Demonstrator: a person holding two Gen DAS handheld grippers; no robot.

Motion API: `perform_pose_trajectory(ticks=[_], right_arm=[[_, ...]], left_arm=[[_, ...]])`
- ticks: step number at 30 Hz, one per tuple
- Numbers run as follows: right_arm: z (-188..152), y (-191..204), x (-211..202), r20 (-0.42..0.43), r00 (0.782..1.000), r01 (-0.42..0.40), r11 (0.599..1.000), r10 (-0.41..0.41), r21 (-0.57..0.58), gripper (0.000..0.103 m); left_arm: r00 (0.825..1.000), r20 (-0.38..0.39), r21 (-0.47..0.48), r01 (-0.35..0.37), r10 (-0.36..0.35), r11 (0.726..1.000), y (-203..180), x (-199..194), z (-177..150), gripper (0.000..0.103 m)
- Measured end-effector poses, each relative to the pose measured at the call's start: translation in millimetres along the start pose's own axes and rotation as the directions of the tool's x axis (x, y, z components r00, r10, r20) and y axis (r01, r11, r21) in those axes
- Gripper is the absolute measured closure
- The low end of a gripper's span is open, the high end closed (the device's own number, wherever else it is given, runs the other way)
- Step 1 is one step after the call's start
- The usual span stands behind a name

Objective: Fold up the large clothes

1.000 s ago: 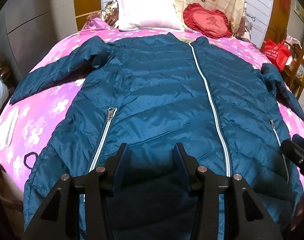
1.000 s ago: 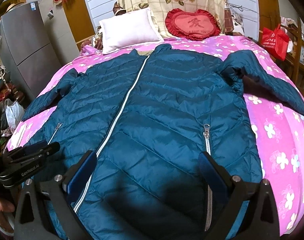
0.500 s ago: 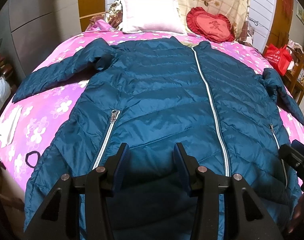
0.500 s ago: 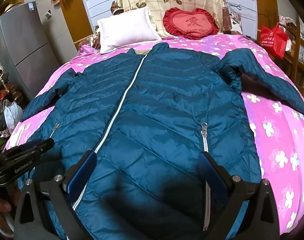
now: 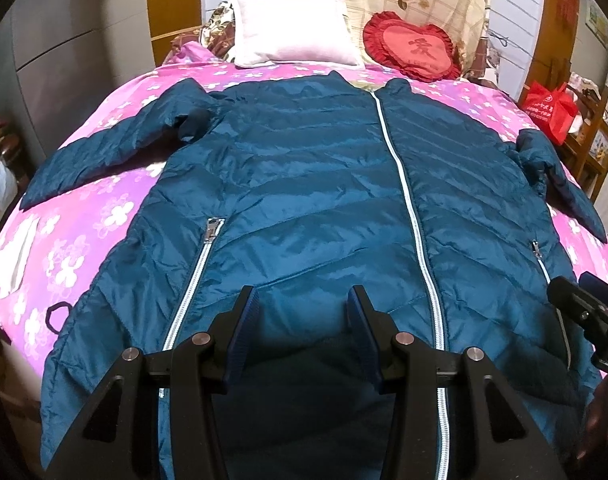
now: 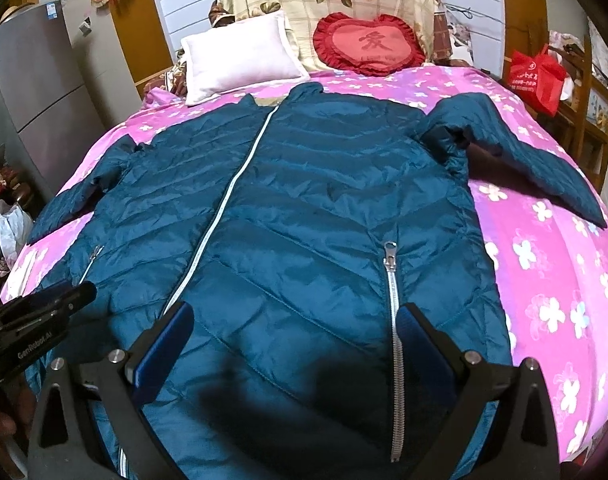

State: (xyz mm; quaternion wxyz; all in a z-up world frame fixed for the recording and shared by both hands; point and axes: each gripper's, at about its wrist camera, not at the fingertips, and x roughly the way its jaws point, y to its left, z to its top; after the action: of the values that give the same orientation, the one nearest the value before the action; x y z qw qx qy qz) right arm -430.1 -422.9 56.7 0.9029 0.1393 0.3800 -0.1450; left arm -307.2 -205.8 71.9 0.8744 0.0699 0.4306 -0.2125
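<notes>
Jacket (image 5: 304, 208) — teal quilted puffer, zipped shut, lies front-up and flat on the pink flowered bedspread (image 5: 84, 240), collar toward the white pillow (image 5: 292, 32), hem nearest the cameras. Both sleeves (image 6: 523, 160) are spread out to the sides of the jacket body, so no fold looks made yet.

Handling, as a judgement: light, soft and puffy with a shiny, slick shell — it should spring back after a fold and may slide out of a shallow pinch. The best holds are probably the hem corners, or a sleeve cuff to bring it across the body; the central zipper (image 5: 407, 200) and the pocket zippers (image 6: 391, 300) are stiffer lines, poor to pinch but a handy centreline for folding.

Left gripper (image 5: 302, 300) hangs above the hem between the left pocket zipper and the central zipper, jaws partly spread, nothing between the pads. Right gripper (image 6: 296, 320) sits above the hem on the other side of the central zipper, jaws spread wide, also empty.

Beyond the collar, beside the pillow, is a red heart cushion (image 6: 367, 44); a red bag (image 6: 535, 76) stands off the jacket's right-sleeve side.
</notes>
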Motion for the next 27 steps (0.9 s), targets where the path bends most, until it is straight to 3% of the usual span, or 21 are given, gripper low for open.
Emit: perform_pose_trajectory(ticks=[14,27], right_arm=[[7,-2,3,0.002,1.000,0.016,1.000,-0.016,0.000,0.000],[36,-5,19,-0.007,1.000,0.006,0.999,-0.006,0.035,0.000]], left_arm=[[1.000,0.031,0.035,0.003,-0.004,0.999,-14,-7,20,0.083],[0.999,0.037,0.027,-0.009,0.008,1.000,-13,3,47,0.083]])
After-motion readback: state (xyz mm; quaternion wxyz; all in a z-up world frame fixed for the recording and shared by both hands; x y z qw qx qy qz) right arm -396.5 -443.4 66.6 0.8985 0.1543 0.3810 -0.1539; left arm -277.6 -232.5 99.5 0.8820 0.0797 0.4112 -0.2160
